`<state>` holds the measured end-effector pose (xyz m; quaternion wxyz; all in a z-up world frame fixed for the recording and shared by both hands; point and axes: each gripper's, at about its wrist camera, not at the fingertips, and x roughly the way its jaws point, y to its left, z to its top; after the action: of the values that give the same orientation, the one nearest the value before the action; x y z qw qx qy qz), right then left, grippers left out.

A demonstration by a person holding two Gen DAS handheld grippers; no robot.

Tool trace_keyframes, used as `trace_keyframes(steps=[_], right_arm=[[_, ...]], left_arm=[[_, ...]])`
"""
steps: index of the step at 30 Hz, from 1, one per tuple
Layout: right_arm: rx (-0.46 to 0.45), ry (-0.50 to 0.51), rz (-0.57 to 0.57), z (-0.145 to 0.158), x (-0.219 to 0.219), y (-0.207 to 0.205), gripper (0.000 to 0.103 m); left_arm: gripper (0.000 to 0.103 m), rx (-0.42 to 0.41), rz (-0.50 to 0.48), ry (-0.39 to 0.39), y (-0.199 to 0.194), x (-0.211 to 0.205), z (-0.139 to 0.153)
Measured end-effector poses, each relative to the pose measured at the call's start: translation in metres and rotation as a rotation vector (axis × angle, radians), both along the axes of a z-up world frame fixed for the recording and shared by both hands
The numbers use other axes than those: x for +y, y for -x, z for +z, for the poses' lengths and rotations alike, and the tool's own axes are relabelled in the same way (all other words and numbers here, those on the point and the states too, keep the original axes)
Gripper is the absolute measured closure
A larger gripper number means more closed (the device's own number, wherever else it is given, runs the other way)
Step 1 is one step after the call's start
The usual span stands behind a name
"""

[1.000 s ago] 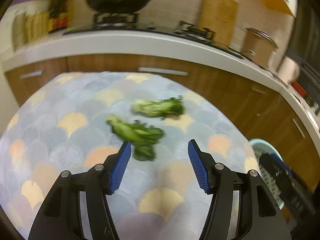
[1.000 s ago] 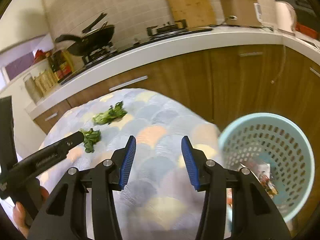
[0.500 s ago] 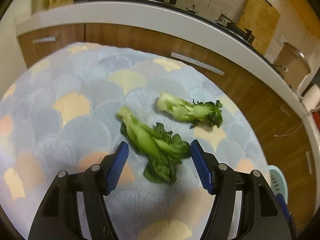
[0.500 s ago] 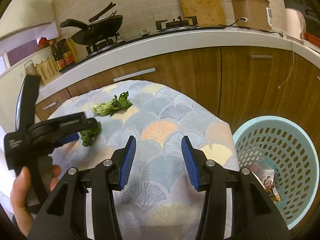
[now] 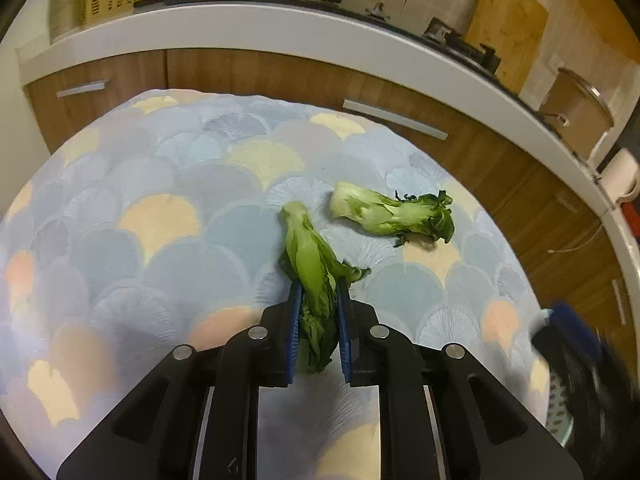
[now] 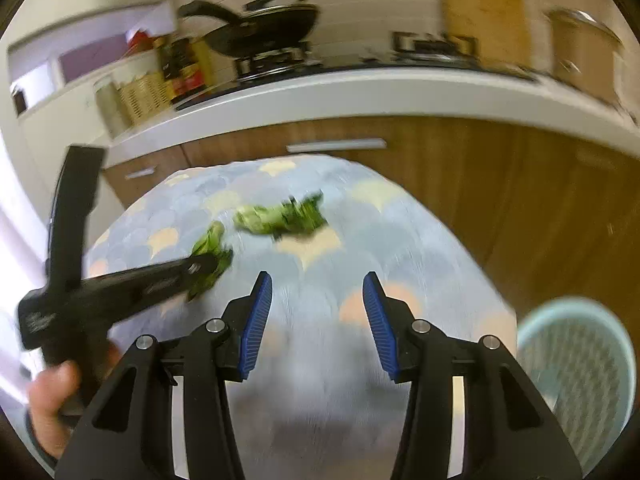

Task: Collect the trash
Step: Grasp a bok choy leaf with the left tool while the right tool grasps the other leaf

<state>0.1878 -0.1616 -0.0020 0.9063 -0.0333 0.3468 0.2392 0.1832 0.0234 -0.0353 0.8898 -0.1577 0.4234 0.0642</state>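
Observation:
Two pieces of leafy green vegetable lie on the round table with the scale-patterned cloth [image 5: 160, 216]. The nearer green piece [image 5: 312, 268] sits between the blue pads of my left gripper [image 5: 319, 292], whose jaws are closing and press on its leafy end. The second green piece [image 5: 390, 214] lies just beyond, to the right. In the right wrist view my right gripper [image 6: 317, 288] stands open above the cloth with nothing between its fingers. The left gripper [image 6: 208, 266] shows there at the left on the nearer green piece [image 6: 210, 246], with the second green piece [image 6: 280, 218] further back.
A pale blue perforated waste basket [image 6: 576, 368] stands on the floor at the table's right side. Wooden cabinets [image 5: 248, 72] under a white counter run behind the table, with a pan on the stove [image 6: 264, 36]. A person's hand [image 6: 48, 408] holds the left gripper.
The left gripper's jaws have come together around the nearer green piece, which lay loose between them before. The right gripper has swung left, so the basket sits further right in its view.

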Motion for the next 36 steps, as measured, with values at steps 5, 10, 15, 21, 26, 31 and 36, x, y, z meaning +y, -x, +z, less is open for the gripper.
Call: trace_keyframes(steps=[5, 10, 15, 21, 26, 31, 36], right_arm=[[0.031, 0.034, 0.123, -0.009, 0.030, -0.039, 0.050], [0.080, -0.004, 0.140, -0.018, 0.044, -0.077, 0.049], [0.145, 0.007, 0.178, -0.031, 0.053, -0.083, 0.070], [0.191, -0.043, 0.224, -0.026, 0.063, -0.056, 0.077], [0.174, -0.039, 0.303, -0.009, 0.075, -0.017, 0.077], [0.075, 0.043, 0.260, -0.003, 0.076, -0.007, 0.076], [0.011, 0.052, 0.182, -0.007, 0.078, -0.035, 0.042]], left_arm=[[0.089, -0.033, 0.024, 0.050, 0.016, 0.032, 0.001], [0.089, -0.093, 0.066, 0.009, 0.026, 0.050, -0.001], [0.089, -0.111, 0.078, 0.081, 0.027, 0.062, -0.002], [0.089, -0.147, 0.112, 0.065, 0.035, 0.068, 0.003], [0.088, -0.148, 0.146, 0.049, 0.039, 0.074, 0.005], [0.088, -0.142, 0.133, 0.065, 0.038, 0.075, 0.003], [0.088, -0.147, 0.114, 0.042, 0.038, 0.070, 0.004]])
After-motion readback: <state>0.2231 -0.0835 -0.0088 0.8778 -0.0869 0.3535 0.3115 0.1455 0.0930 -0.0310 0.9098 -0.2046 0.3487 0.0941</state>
